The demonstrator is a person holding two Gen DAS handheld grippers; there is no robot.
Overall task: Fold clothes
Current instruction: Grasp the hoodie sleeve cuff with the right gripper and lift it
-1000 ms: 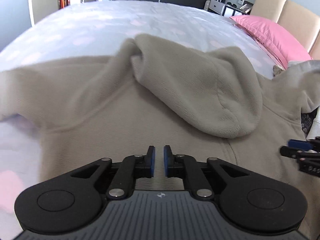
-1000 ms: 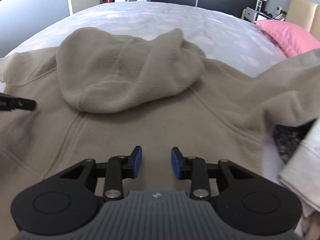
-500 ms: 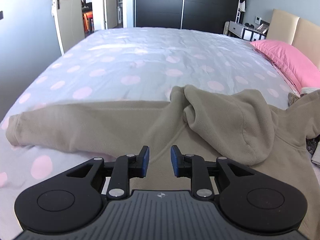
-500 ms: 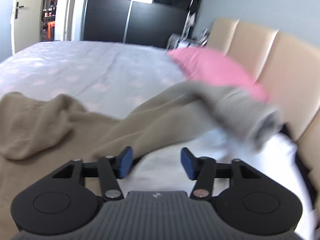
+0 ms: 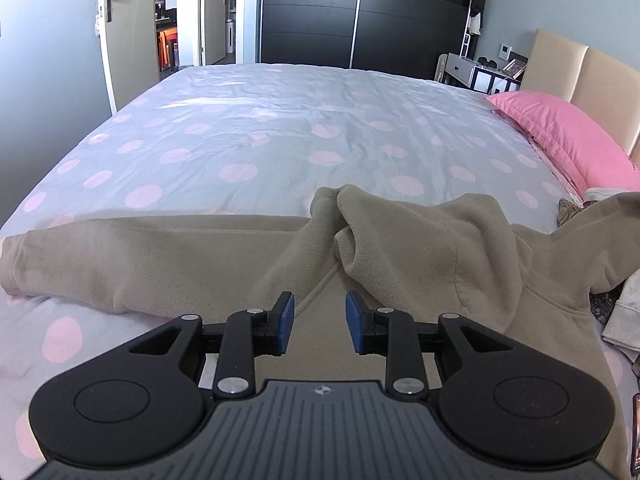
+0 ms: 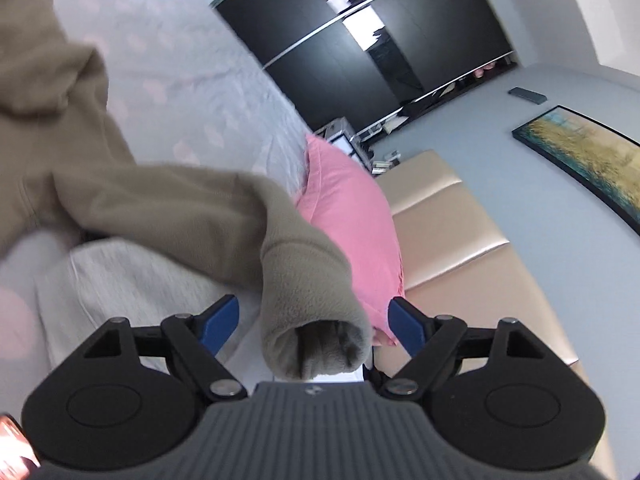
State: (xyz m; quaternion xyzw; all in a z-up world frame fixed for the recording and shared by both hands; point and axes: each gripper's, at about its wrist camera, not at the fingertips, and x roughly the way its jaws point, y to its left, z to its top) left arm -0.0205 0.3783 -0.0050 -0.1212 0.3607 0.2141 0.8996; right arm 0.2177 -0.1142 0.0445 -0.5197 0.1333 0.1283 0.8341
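Right wrist only: sleeve cuff (image 6: 316,344)

Both wrist views near, sharing hoodie (image 5: 420,248), pillow (image 6: 352,216).

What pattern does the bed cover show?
Pale grey bed cover with pink polka dots, clearest in the left wrist view.

Soft daylight fills the room, brightest on the pale polka-dot bedspread (image 5: 280,128). The left wrist view is sharp; the right wrist view is tilted and motion-blurred, smearing the beige fleece hoodie's sleeve (image 6: 168,208). Fisheye bending and dark vignetting mark both frames' corners.
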